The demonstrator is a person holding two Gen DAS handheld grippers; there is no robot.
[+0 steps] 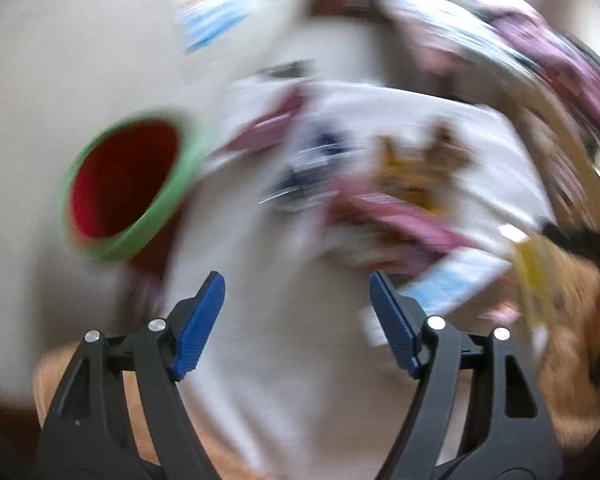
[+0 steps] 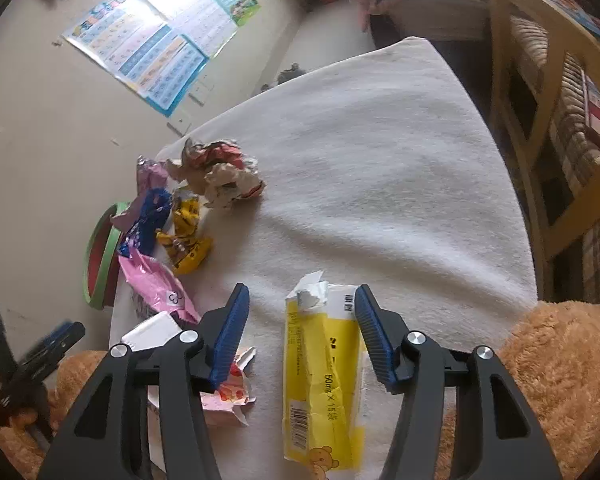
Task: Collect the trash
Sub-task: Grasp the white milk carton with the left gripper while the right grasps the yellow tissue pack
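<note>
Yellow carton [image 2: 324,380] reads "50ml×15"; pink wrapper [image 2: 156,286] "C3".

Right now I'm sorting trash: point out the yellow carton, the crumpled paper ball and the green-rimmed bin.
yellow carton [image 2: 320,364], right wrist view, printed front.
crumpled paper ball [image 2: 232,184], right wrist view, middle.
green-rimmed bin [image 1: 180,184], left wrist view, rim.

Yellow carton [image 2: 320,376], pink wrapper [image 2: 156,284], green-rimmed red bin [image 1: 128,188], white cloth [image 2: 380,184].

Open right tongs [image 2: 300,320] straddle a yellow carton [image 2: 320,380]; wrappers [image 2: 172,232] nearby.
</note>
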